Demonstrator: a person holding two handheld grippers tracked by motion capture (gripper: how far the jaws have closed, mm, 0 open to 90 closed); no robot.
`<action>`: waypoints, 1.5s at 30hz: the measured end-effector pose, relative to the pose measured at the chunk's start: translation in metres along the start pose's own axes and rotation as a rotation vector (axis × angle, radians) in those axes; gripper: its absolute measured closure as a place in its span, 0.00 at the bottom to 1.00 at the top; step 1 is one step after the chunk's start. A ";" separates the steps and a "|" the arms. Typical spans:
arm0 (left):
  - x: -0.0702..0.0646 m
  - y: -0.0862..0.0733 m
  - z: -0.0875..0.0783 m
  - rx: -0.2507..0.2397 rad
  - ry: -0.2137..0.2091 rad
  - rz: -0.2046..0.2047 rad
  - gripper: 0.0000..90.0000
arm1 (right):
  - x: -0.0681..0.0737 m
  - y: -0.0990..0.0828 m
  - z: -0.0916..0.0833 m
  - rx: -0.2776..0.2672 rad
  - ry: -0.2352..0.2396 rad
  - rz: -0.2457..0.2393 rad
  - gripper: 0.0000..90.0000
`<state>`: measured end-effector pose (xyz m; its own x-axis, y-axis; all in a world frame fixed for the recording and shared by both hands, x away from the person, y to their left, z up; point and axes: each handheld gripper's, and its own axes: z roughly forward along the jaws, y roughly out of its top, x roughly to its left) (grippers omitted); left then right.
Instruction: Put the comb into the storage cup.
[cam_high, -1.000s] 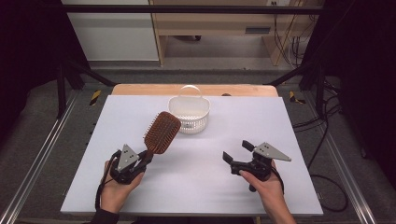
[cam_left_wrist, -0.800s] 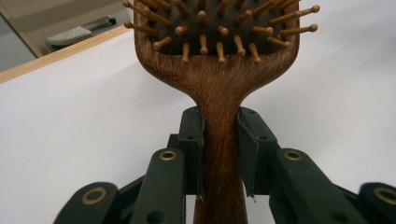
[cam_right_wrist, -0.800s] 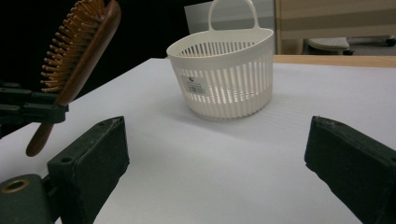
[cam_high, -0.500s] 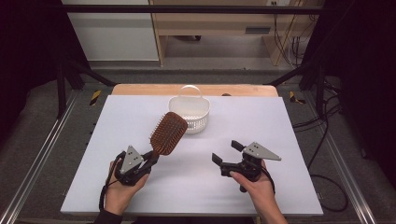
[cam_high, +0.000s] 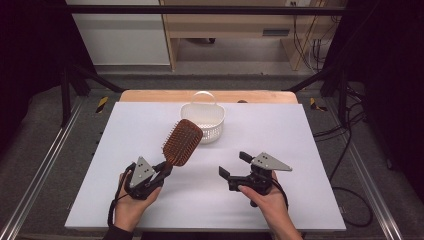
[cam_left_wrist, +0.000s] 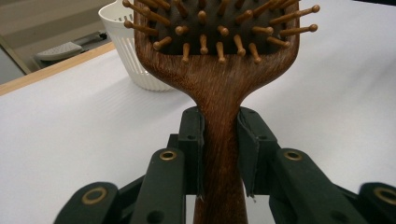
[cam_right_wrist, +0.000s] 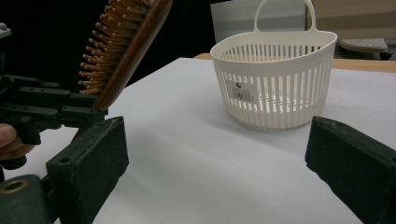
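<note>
White matte table top (cam_high: 150, 210) on a wooden-edged bench, dark floor and cable runs around it, pale cabinets behind.

Left gripper (cam_high: 161, 173) is clenched on the neck of a wooden hairbrush (cam_high: 182, 142); in the left gripper view both pads bear flat on the narrow handle (cam_left_wrist: 219, 140) just below the paddle head. The brush is lifted off the table, tilted up and away toward the basket (cam_high: 202, 120), and apart from it.

Right gripper (cam_high: 235, 165) is released, jaws wide, nothing between them, hovering near the brush.

Handling, judged: rigid, light, solid dark wood with visible grain; smooth finish may slip if gripped loosely. Best hold is the handle or neck, since the round-tipped wooden pins (cam_right_wrist: 100, 60) give no flat seat.

Basket: white slotted plastic, oval, thin loop handle, probably light and easily shoved.
</note>
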<state>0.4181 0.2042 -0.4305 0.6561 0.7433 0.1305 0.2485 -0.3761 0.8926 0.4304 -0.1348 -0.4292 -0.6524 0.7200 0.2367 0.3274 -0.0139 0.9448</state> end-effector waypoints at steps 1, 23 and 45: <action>-0.001 0.001 0.000 -0.002 -0.003 0.004 0.80 | 0.000 0.000 0.001 0.002 0.005 0.002 0.07; -0.017 0.005 0.004 -0.016 -0.019 0.052 0.80 | 0.005 0.007 0.004 -0.025 0.039 0.035 0.05; -0.030 0.007 0.009 -0.015 -0.036 0.094 0.80 | 0.009 0.028 0.029 -0.031 0.151 0.085 0.06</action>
<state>0.4064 0.1744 -0.4322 0.7010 0.6849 0.1985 0.1740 -0.4342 0.8838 0.4537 -0.1090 -0.4068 -0.7194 0.6026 0.3455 0.3665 -0.0933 0.9257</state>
